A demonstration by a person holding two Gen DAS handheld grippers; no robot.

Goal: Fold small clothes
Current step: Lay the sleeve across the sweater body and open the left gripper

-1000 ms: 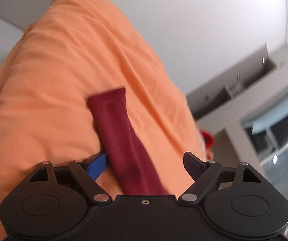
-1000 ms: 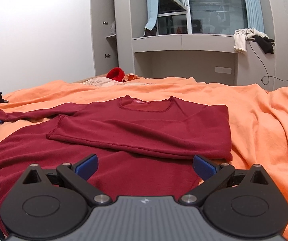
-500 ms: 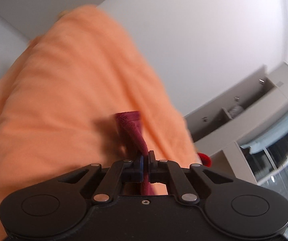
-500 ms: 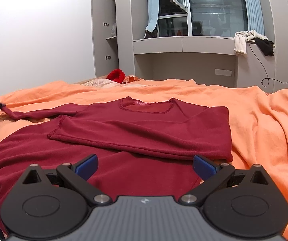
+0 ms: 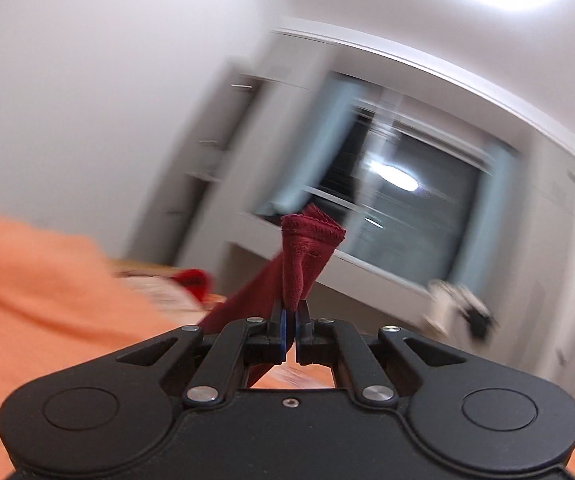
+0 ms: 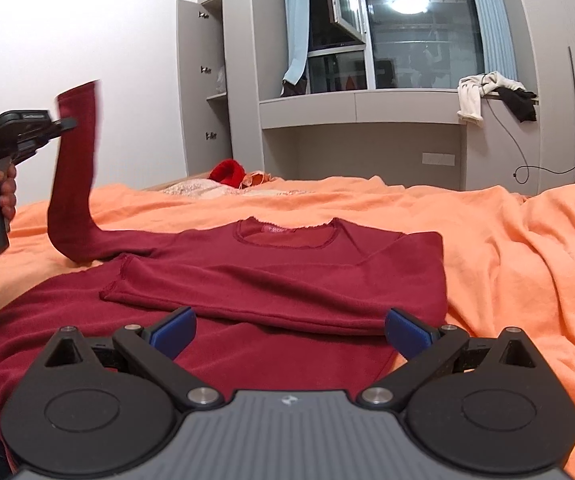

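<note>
A dark red long-sleeved top [image 6: 279,264] lies flat on the orange bed cover [image 6: 507,248], one sleeve folded across its chest. My left gripper [image 5: 290,312] is shut on the cuff of the other sleeve [image 5: 307,248] and holds it lifted above the bed; in the right wrist view the raised sleeve [image 6: 73,168] hangs from the left gripper [image 6: 67,123] at the far left. My right gripper [image 6: 287,328] is open and empty, low over the top's lower part.
A red item [image 6: 229,170] and pale cloth lie at the bed's far side. Grey cupboards and a window ledge [image 6: 359,110] stand behind, with white and black clothes [image 6: 491,94] on the ledge. Orange cover spreads to the right.
My left gripper closed on the sleeve cuff, then lifted it up off the bed and swung toward the window. The right gripper stayed still and open.
</note>
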